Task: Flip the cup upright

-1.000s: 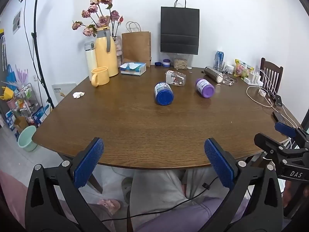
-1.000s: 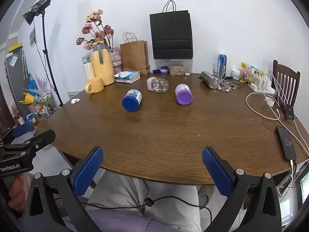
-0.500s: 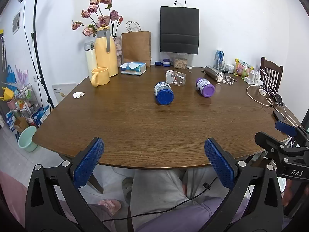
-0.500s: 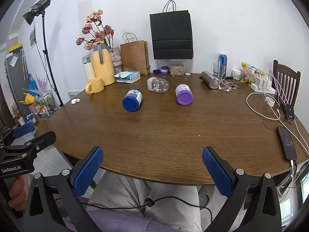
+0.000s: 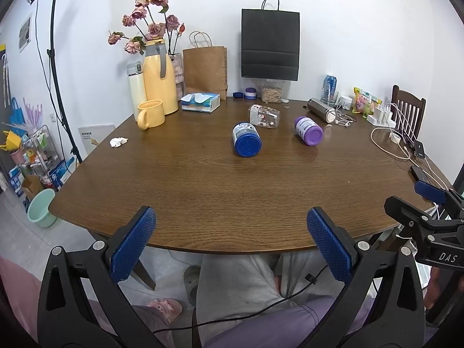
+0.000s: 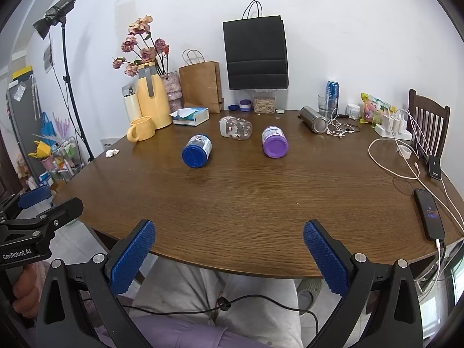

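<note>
Three containers lie on their sides mid-table: a blue-lidded jar (image 5: pixel 246 139) (image 6: pixel 197 151), a clear patterned jar (image 5: pixel 264 116) (image 6: pixel 235 127), and a purple-lidded jar (image 5: pixel 308 130) (image 6: pixel 274 142). A steel tumbler (image 5: pixel 321 110) (image 6: pixel 313 119) also lies on its side farther right. My left gripper (image 5: pixel 232 243) is open and empty, held at the table's near edge. My right gripper (image 6: pixel 229 249) is open and empty, also at the near edge. Each gripper shows at the side of the other's view: the right (image 5: pixel 426 203), the left (image 6: pixel 37 208).
The brown wooden table (image 5: pixel 217 191) carries a yellow mug (image 5: pixel 150 113), yellow thermos (image 5: pixel 159 78), tissue box (image 5: pixel 200 102), paper bags (image 5: pixel 204 69), a crumpled tissue (image 5: pixel 118 142). Phones and white cables (image 6: pixel 429 211) lie at the right edge. A chair (image 6: pixel 429 124) stands far right.
</note>
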A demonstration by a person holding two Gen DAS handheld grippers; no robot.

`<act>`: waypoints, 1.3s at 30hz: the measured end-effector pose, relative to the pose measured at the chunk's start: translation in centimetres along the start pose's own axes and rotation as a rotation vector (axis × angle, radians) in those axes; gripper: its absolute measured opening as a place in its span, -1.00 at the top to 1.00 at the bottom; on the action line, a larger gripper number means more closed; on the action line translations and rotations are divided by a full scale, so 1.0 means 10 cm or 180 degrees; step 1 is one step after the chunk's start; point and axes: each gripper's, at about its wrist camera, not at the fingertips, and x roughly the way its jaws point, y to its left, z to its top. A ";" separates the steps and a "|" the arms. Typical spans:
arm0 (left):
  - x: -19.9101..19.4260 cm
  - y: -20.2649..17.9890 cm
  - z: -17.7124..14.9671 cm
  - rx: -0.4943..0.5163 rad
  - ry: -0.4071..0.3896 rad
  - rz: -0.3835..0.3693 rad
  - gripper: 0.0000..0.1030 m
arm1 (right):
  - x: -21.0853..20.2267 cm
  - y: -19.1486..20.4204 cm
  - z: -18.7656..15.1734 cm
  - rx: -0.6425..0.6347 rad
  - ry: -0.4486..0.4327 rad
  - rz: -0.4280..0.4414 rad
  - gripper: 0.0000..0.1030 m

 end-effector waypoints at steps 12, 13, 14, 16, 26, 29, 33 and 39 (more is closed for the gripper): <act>0.01 0.01 0.00 -0.0001 0.0008 -0.0004 -1.00 | -0.01 0.00 -0.01 -0.0017 -0.0022 -0.0003 -1.00; 0.01 0.01 0.00 -0.0001 0.0011 -0.0002 -1.00 | -0.01 0.01 -0.01 -0.0020 -0.0023 -0.0003 -1.00; 0.01 0.01 0.00 0.0000 0.0013 0.0000 -1.00 | -0.01 0.01 -0.01 -0.0019 -0.0020 -0.0002 -1.00; 0.01 0.01 0.00 -0.0002 0.0016 -0.0003 -1.00 | -0.01 0.00 -0.01 -0.0020 -0.0021 0.0000 -1.00; 0.04 0.02 -0.02 0.0001 0.0045 0.0007 -1.00 | -0.01 0.00 -0.01 -0.0010 -0.0012 0.0001 -1.00; 0.05 0.01 -0.02 0.0005 0.0049 0.0006 -1.00 | -0.01 0.00 -0.01 -0.0010 -0.0013 0.0000 -1.00; 0.05 0.01 -0.03 0.0004 0.0050 0.0009 -1.00 | -0.01 0.00 -0.01 -0.0009 -0.0011 0.0003 -1.00; 0.05 0.01 -0.03 0.0007 0.0049 0.0009 -1.00 | -0.01 0.00 -0.01 -0.0010 -0.0015 0.0000 -1.00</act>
